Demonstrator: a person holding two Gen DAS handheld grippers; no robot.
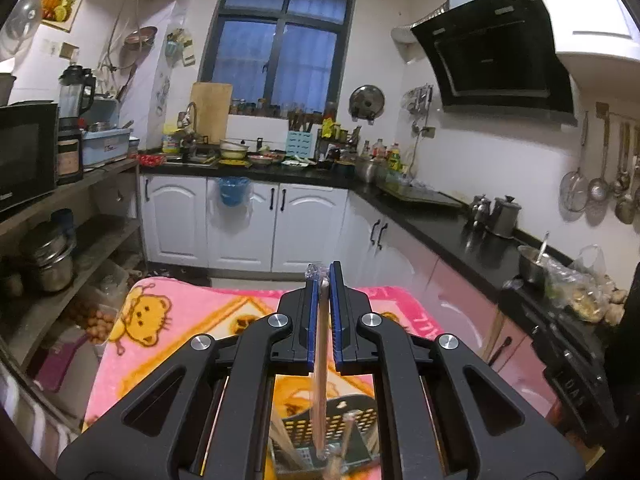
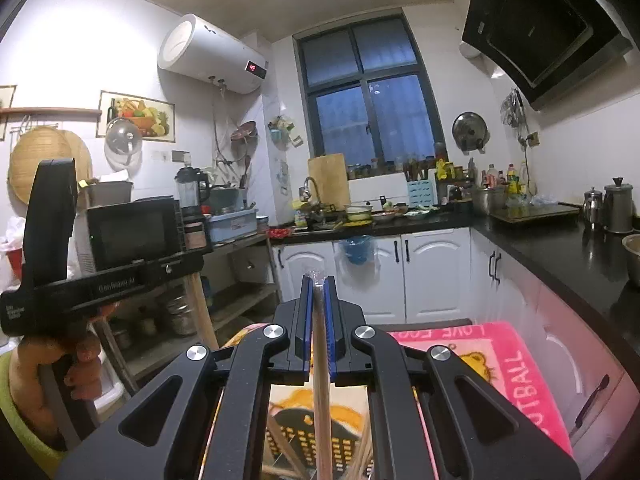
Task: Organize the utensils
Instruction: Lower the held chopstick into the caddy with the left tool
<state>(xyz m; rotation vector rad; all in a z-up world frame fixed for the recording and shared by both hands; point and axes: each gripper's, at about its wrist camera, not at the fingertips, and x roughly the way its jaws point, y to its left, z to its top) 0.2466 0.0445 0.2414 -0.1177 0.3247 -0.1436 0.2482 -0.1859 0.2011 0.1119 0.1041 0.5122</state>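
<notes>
Left wrist view shows you the kitchen first: the black counter (image 1: 448,232) running along the right wall, white cabinets (image 1: 240,224) beneath the dark window (image 1: 280,40), and shelving (image 1: 60,216) with a microwave (image 1: 24,152) on the left. Below your grippers lies the desk under a pink bear-print blanket (image 1: 168,312). On it, seen low between the gripper arms, stands a dark perforated utensil basket (image 1: 344,420) with several chopsticks in it.

Your left gripper (image 1: 323,276) has its blue-padded jaws clamped on a wooden chopstick (image 1: 320,360) in a clear wrapper; it sticks out just past the tips and its other end hangs down over the basket.

From the right wrist view, your right gripper (image 2: 319,284) likewise has its jaws pressed together on a wrapped chopstick (image 2: 321,392), which runs down toward the same basket (image 2: 344,440). Your left hand (image 2: 68,364) grips the other tool's handle at the left edge, raised above the blanket (image 2: 500,364)
</notes>
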